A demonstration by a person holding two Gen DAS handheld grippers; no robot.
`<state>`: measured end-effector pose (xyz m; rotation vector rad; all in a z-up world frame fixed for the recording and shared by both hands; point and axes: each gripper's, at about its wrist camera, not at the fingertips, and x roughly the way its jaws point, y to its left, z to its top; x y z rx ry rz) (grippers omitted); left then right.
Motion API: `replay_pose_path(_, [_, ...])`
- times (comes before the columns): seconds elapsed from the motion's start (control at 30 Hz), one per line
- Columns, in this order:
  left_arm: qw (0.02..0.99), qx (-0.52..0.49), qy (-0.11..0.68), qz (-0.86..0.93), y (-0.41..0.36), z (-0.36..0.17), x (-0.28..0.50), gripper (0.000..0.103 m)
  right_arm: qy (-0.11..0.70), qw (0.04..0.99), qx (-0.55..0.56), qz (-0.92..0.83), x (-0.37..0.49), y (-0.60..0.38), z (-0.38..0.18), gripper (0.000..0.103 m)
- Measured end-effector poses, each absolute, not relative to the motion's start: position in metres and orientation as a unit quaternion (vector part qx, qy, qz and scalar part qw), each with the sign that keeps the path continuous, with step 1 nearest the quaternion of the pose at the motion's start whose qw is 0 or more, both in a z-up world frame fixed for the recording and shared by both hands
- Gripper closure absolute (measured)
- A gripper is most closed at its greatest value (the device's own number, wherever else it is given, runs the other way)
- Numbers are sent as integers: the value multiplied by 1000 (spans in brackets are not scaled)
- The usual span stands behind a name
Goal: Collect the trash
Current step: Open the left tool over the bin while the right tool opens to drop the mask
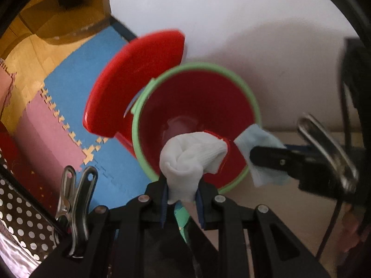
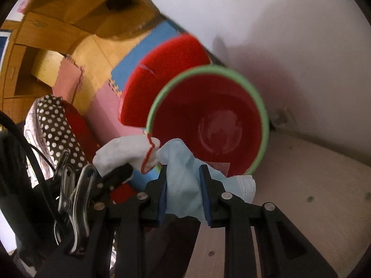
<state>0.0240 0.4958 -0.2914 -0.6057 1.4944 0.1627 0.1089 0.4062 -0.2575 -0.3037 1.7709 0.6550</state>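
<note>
A red bin with a green rim (image 1: 194, 106) stands open against the white wall, its red lid (image 1: 136, 78) tipped back to the left. My left gripper (image 1: 182, 185) is shut on a white sock with a red edge (image 1: 192, 157), held over the near side of the bin's mouth. My right gripper (image 2: 184, 185) is shut on a crumpled light blue face mask (image 2: 183, 173) just before the bin's near rim (image 2: 206, 74). In the left wrist view the right gripper (image 1: 252, 156) comes in from the right with the mask (image 1: 259, 141) at the rim. The sock (image 2: 129, 150) shows left of the mask.
Blue and pink foam mats (image 1: 76, 92) cover the floor left of the bin, over wood flooring (image 1: 25, 60). A brown cloth with white dots (image 2: 58, 125) lies at the left. A wooden cabinet (image 2: 69, 7) stands behind. Beige floor (image 2: 313, 185) lies to the right.
</note>
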Motion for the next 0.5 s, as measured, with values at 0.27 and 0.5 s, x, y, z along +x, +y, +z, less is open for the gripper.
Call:
replay_pose_path(0.27, [664, -279, 689, 77, 489, -337, 17, 82, 795, 529, -131, 265, 121, 426, -324, 77])
replay_pose_path(0.5, [657, -265, 702, 75, 488, -363, 19, 81, 847, 466, -144, 211, 114, 417, -386, 77])
